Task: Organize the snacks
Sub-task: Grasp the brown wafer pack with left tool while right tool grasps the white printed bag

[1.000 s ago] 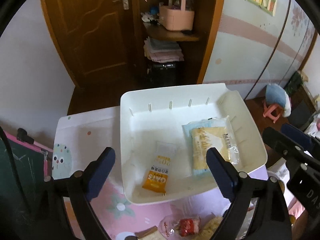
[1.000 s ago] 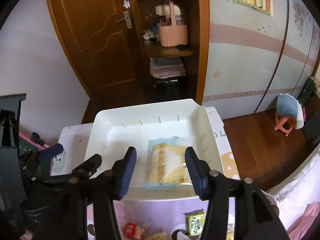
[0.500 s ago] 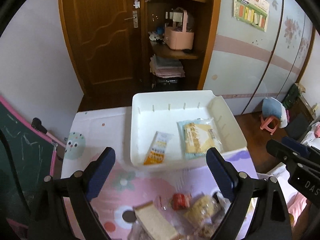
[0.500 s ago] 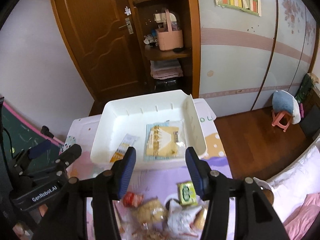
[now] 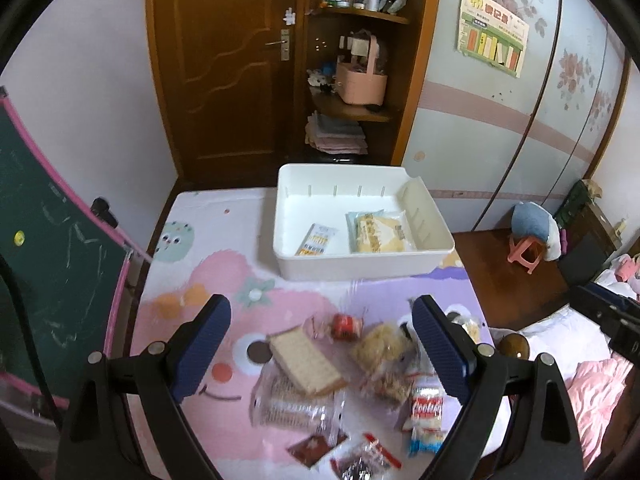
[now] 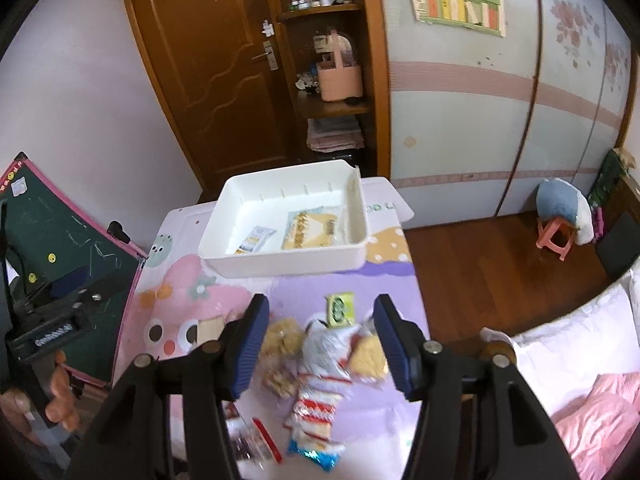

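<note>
Left hand-held gripper (image 5: 322, 346) wide, empty, above loose snacks (image 5: 380, 354) on table (image 5: 208, 276). Right hand-held gripper (image 6: 320, 346) half wide, just been opening, nothing between. Two packets (image 5: 378, 232) inside white bin (image 5: 360, 266).

A brown wooden door (image 5: 224, 68) stands at the far wall, with open corner shelves (image 5: 352, 108) just right of it and pale sliding wardrobe doors (image 5: 500, 120) further right. Wooden floor (image 6: 500, 256) lies right, where a small pink stool (image 6: 554, 238) carries what may be a cushion; a green chalkboard (image 5: 44, 264) leans at left.
</note>
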{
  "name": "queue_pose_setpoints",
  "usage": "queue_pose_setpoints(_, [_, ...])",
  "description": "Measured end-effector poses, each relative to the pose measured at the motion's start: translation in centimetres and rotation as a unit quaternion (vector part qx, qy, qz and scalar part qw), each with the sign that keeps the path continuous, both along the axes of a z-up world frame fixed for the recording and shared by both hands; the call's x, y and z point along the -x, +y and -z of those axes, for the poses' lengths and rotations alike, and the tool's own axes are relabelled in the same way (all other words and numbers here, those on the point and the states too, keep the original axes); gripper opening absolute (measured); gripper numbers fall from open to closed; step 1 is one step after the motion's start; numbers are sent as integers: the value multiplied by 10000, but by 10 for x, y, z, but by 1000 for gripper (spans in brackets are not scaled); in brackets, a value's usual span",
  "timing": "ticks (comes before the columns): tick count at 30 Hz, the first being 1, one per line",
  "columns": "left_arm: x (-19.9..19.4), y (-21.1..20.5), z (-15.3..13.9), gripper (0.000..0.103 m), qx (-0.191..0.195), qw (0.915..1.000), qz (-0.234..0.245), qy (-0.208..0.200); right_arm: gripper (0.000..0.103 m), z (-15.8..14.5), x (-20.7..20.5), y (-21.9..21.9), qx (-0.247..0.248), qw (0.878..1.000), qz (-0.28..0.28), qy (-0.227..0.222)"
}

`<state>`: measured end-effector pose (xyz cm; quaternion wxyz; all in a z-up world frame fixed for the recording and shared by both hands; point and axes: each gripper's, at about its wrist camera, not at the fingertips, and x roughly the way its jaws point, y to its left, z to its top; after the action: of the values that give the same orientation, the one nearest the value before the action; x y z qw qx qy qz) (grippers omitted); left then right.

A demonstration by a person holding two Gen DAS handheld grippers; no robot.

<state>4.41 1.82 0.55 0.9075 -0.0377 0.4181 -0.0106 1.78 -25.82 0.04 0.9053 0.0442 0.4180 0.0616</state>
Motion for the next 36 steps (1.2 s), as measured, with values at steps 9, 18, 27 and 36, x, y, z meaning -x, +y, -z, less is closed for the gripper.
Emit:
queue_pose_setpoints(9, [41, 20, 42, 92, -139, 9983, -339, 444, 59, 41, 30, -36, 96, 9989, 314, 342])
queue_pose_setpoints(18, [49, 25, 95, 92, -35, 9933, -592, 991, 59, 95, 32, -16, 149, 9963, -56, 845])
queue_pose_setpoints(27, [12, 15, 135, 92, -96, 9885, -396, 1455, 59, 129, 7, 20, 429, 9929, -438, 1023])
queue_pose_setpoints(36, [-61, 15, 193, 92, 77, 9768, -399, 2102, 59, 172, -42, 41, 514, 9876, -424, 1422])
